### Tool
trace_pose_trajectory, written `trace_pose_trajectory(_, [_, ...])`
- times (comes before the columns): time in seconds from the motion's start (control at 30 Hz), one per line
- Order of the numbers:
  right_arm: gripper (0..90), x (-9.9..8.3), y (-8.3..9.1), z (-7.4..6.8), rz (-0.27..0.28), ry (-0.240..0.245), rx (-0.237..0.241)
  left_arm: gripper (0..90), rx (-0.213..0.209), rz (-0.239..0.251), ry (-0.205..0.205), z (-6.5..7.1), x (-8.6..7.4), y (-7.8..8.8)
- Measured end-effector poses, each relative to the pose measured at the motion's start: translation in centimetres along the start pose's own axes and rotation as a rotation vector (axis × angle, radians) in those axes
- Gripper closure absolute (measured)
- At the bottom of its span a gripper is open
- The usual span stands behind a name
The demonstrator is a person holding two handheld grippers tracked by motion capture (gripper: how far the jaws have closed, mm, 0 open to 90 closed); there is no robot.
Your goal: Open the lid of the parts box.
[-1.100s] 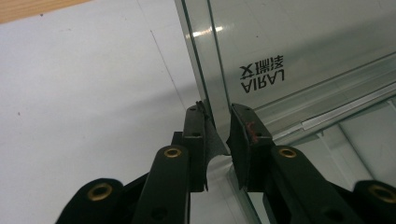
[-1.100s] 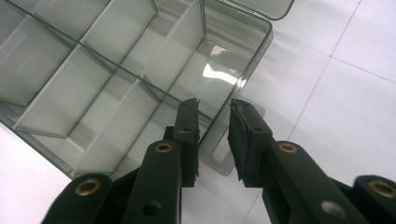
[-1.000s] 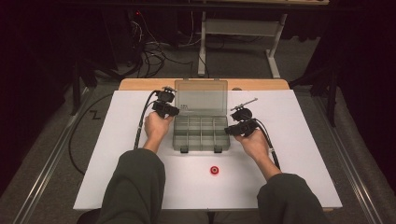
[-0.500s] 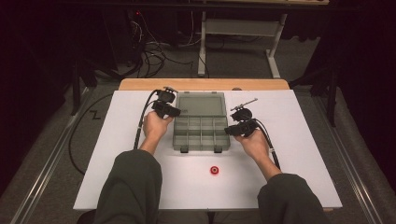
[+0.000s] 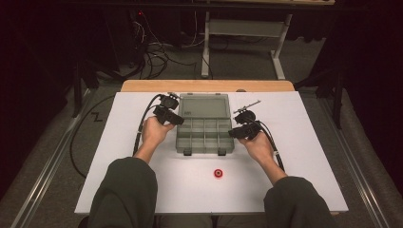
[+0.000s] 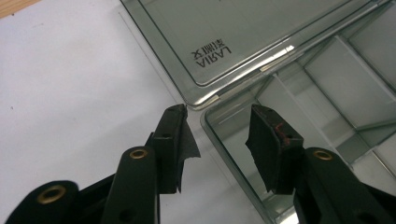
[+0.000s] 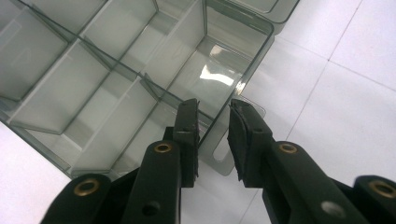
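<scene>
Box (image 5: 204, 124) open on bench, long axis across; left hand-held gripper (image 5: 174, 118) at its left hinge corner, just opened, empty; right hand-held gripper (image 5: 236, 132) narrow, empty, at its right latch tab

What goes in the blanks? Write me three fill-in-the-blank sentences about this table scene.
The grey compartment box lies with its lid ___.
All of the box's compartments are ___.
The small round piece on the white board in front of the box is ___ in colour.
Missing words: open; empty; red.
</scene>
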State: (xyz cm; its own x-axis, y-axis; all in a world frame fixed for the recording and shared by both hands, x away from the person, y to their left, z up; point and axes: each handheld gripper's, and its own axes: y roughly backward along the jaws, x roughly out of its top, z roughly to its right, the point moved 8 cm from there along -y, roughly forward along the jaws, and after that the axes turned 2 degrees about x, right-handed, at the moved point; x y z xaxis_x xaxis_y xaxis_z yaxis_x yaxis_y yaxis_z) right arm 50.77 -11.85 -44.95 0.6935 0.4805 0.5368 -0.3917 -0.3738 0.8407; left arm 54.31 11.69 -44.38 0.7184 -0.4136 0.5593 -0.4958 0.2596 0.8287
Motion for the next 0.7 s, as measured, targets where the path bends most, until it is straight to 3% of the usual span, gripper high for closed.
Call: trace_pose_trajectory(0.7, [68.1,0.0,1.1,0.1,0.016,0.024,0.019,47.3,-0.02,-0.006,0.01,0.0,-1.3,1.3])
